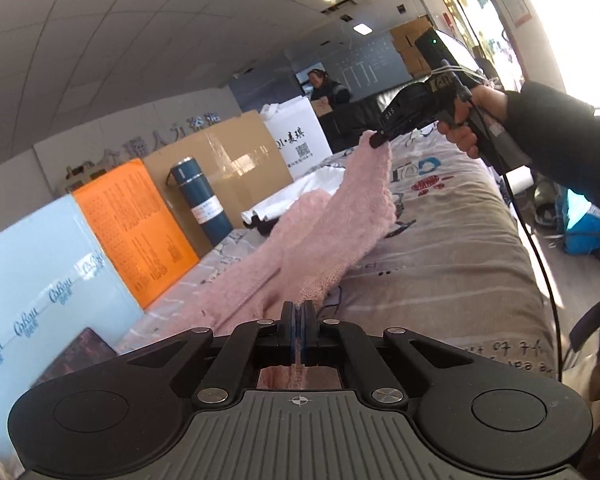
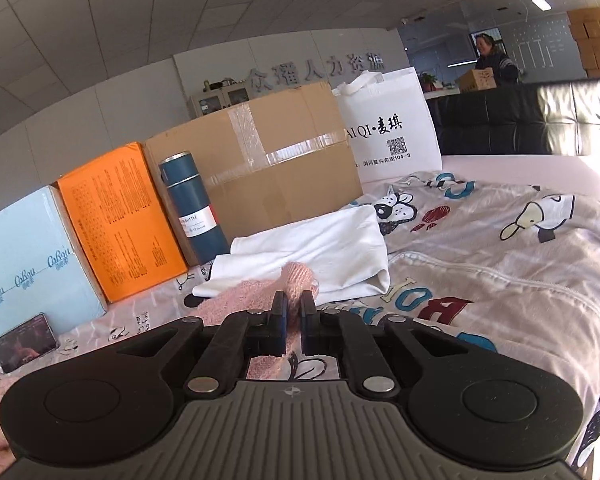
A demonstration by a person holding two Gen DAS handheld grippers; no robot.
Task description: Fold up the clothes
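Note:
A pink knitted garment (image 1: 332, 232) is held stretched above the bed between both grippers. My left gripper (image 1: 299, 312) is shut on its near edge, with pink fabric pinched between the jaws. My right gripper (image 1: 376, 140) is seen from the left wrist view, shut on the garment's far corner and lifting it. In the right wrist view my right gripper (image 2: 294, 306) holds the pink garment (image 2: 256, 294) between nearly closed jaws. The rest of the garment trails down to the left onto the bed.
A folded white garment (image 2: 320, 256) lies on the cartoon-print bedspread (image 2: 480, 264). Along the far side stand a light blue box (image 2: 24, 264), an orange box (image 2: 116, 216), a blue bottle (image 2: 192, 204), a cardboard box (image 2: 268, 160) and a white bag (image 2: 392, 128). A phone (image 2: 24, 340) leans there.

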